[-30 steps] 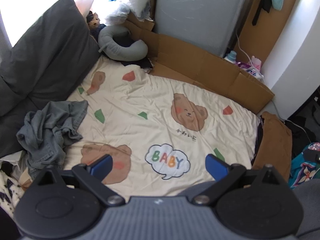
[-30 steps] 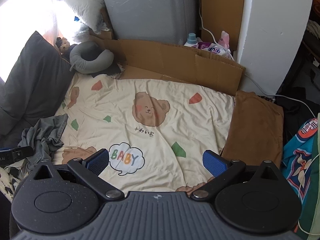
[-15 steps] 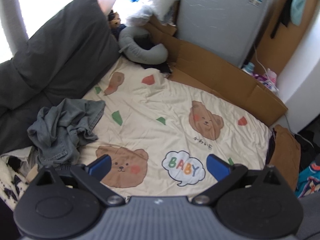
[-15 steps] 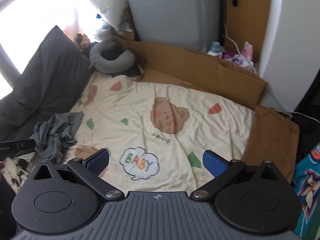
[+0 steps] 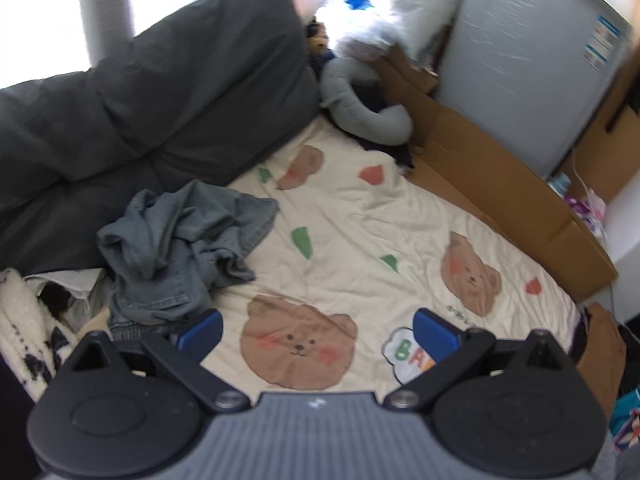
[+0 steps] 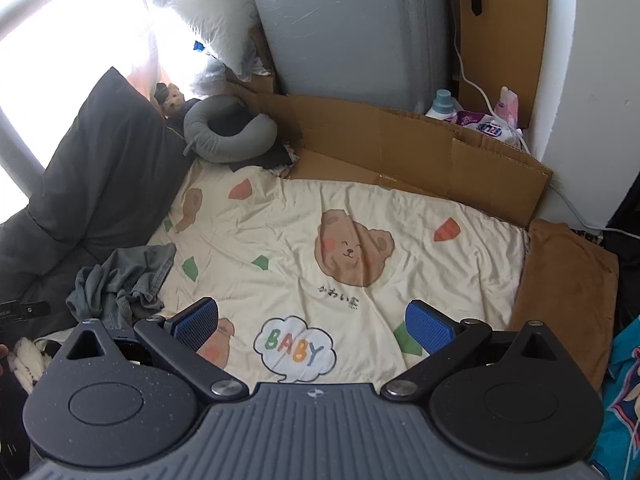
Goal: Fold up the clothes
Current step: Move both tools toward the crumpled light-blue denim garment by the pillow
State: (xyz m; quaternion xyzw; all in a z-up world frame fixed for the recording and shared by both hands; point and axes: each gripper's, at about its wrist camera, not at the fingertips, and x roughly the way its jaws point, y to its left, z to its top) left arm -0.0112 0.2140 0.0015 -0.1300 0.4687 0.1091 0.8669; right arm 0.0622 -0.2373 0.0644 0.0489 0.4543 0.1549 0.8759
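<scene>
One crumpled grey-blue garment point(image 5: 180, 256) lies at the left edge of the bear-print bedsheet point(image 5: 360, 240), against the dark pillows point(image 5: 160, 92). Over the last second the left gripper point(image 5: 318, 326) has swung toward it, so pickup looks imminent; its fingers are spread wide, empty. The right gripper point(image 6: 312, 322) hovers mid-bed, fingers likewise apart, well clear of the bunched, unfolded heap.

- "BABY" in coloured letters, white cloud patch on cream bear blanket point(image 6: 360, 216), lower centre
- small dark script under the bear face point(image 6: 352, 248), centre, unreadable
</scene>
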